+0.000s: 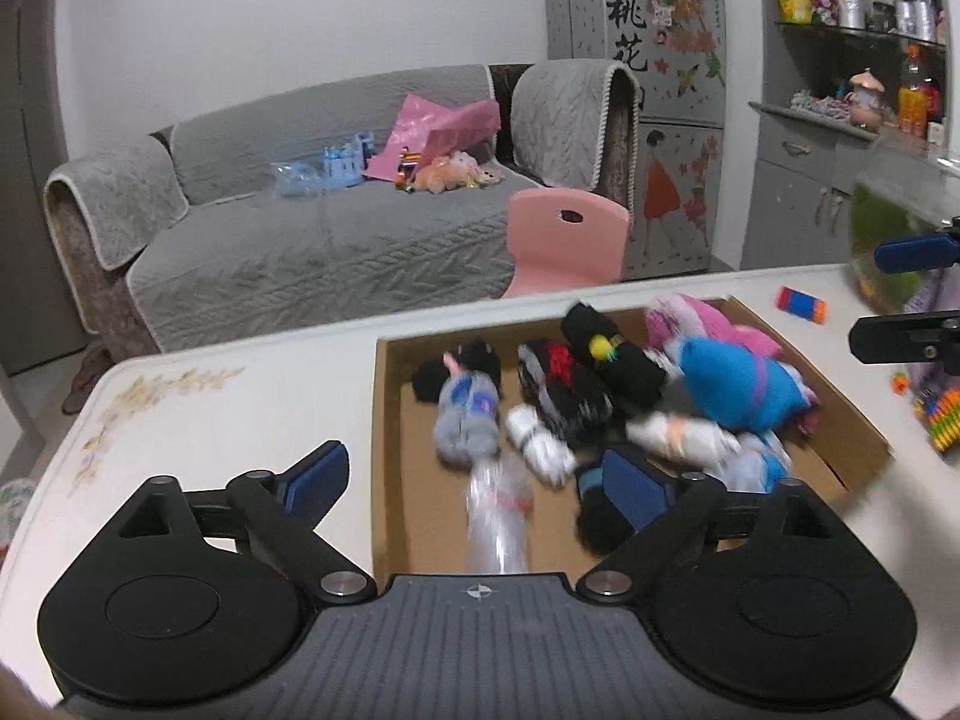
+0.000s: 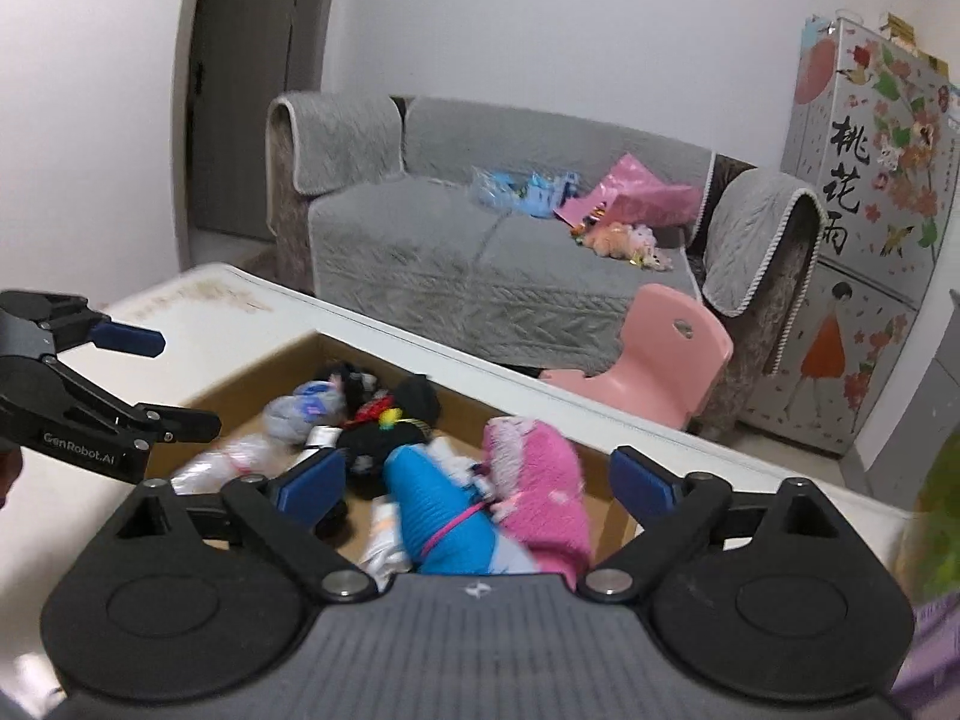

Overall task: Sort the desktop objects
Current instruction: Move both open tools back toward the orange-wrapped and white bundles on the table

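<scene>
With both the left hand-held gripper (image 1: 483, 483) and the right hand-held gripper (image 2: 477, 477) spread apart and empty above the cardboard box (image 1: 384, 420) of rolled socks (image 1: 468, 414) at lower centre of the counter (image 1: 240, 408), likely enough to snag a neighbouring roll or nudge the box sideways.

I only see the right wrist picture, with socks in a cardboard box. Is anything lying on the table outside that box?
Observer: Yes. The left wrist view shows a small orange-and-blue block on the table, past the far right corner of the cardboard box.
Operator: Anything else loose?
Observer: A cluster of small bright pieces lies at that view's right edge, apart from the box.
Operator: What's beyond the fridge?
Observer: A shelf holding a yellow tub, and lower down an orange drink bottle.
</scene>
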### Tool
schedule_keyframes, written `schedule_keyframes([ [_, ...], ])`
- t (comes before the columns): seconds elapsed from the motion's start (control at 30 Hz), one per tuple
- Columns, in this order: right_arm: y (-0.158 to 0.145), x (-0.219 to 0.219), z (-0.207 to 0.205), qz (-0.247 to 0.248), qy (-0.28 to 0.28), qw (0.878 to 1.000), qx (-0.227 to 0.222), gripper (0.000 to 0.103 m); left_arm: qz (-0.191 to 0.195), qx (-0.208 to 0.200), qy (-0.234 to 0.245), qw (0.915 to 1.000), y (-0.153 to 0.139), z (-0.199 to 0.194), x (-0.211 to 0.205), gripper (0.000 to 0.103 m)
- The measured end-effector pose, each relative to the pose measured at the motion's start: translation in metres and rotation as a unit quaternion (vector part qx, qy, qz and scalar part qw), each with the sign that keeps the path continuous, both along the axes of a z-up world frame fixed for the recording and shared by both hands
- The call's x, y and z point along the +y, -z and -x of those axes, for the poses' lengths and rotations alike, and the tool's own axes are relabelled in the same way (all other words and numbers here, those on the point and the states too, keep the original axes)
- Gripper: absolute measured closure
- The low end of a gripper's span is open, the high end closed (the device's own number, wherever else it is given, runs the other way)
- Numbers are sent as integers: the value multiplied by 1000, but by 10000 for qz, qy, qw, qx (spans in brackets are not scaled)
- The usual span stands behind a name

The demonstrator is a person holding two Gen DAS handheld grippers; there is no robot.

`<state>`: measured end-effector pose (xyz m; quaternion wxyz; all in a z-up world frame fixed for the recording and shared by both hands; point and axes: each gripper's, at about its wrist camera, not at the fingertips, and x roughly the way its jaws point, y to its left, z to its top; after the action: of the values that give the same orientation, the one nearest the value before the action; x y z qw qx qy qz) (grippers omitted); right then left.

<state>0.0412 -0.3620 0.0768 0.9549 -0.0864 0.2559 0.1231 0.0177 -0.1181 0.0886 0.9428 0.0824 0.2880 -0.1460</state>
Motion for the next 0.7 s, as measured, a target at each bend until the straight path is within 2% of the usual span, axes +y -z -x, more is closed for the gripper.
schedule_keyframes([
  [0.3,16,15,81,-449,-636,9966,269,6,35,257,140,9996,20,92,24,6],
  [0.4,27,29,92,-354,-829,9952,389,5,-35,329,306,9990,28,120,24,6],
  [0.53,41,37,89,-432,-836,9938,599,5,-438,305,593,9968,38,146,16,6],
  [0.7,50,45,121,-558,-1210,9892,618,5,-353,416,769,9955,45,162,25,6],
])
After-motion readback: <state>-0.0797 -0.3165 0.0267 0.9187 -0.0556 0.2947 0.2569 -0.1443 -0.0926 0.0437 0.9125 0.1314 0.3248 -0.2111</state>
